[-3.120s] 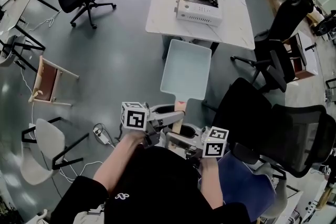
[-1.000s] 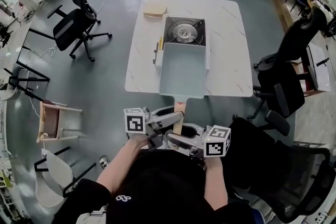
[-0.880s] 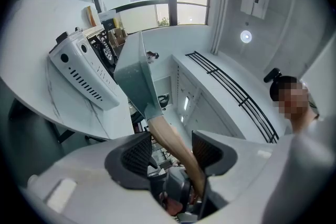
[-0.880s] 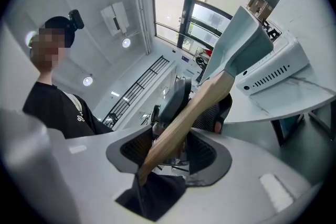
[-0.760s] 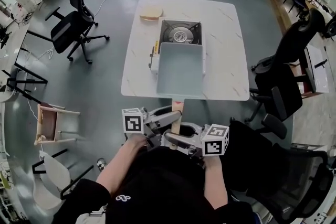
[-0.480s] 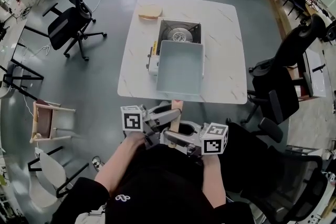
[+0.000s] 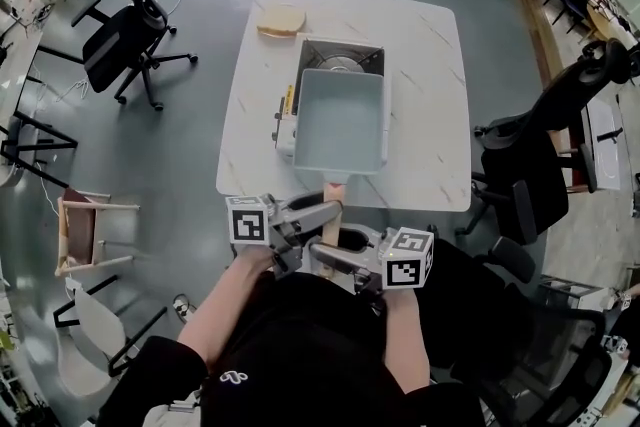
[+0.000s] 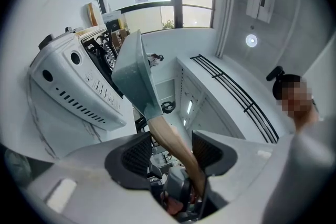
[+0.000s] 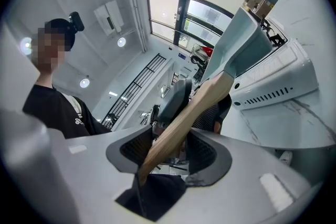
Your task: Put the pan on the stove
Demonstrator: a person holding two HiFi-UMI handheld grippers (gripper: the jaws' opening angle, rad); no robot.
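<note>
Between left gripper [image 8: 170,152] and right gripper [image 9: 168,152]: pan handle [image 7: 335,191], seemingly clamped.

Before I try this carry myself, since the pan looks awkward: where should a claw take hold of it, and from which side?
Grip the wooden handle, coming from its free end. It is the only narrow, straight part; the square, walled body of the pan looks too wide. The left claw and right claw both clamp it there.

Pale blue-grey pan [image 7: 340,120] with tan handle [image 7: 333,200], white marbled table [image 7: 430,95].
</note>
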